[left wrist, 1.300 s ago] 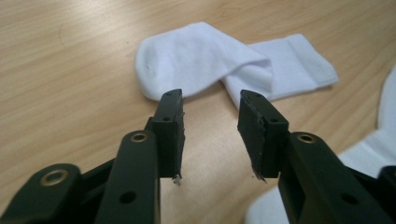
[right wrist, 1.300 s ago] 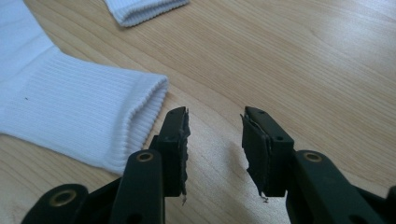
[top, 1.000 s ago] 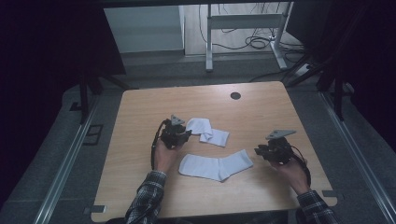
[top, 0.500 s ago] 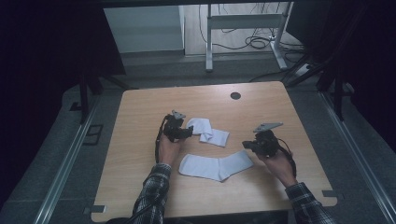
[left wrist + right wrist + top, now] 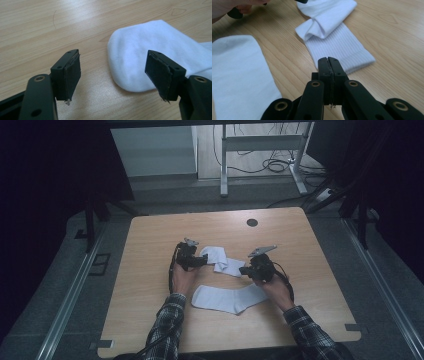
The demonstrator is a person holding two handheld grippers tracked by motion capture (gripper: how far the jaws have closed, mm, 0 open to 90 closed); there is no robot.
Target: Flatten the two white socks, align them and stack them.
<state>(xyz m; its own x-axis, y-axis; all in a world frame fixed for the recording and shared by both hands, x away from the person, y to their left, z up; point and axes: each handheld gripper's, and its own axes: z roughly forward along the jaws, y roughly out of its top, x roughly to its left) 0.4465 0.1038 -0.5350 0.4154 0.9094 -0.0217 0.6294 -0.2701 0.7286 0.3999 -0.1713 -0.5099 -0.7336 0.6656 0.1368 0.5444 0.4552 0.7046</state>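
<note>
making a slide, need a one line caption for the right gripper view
Right gripper, jaws shut and empty, points at the ribbed cuff of a folded white sock on the wooden table.

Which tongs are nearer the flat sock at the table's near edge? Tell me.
Right. The right tongs, shut and empty, sit just above the flat sock, near its right end. The left tongs, open, are farther, up by the crumpled sock.

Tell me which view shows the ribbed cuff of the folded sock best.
The right gripper view: the folded sock's ribbed cuff lies just past the shut right gripper, its ribs sharp. The high view shows that sock small, no ribs discernible. The left gripper view shows its smooth rounded end, not the cuff.
</note>
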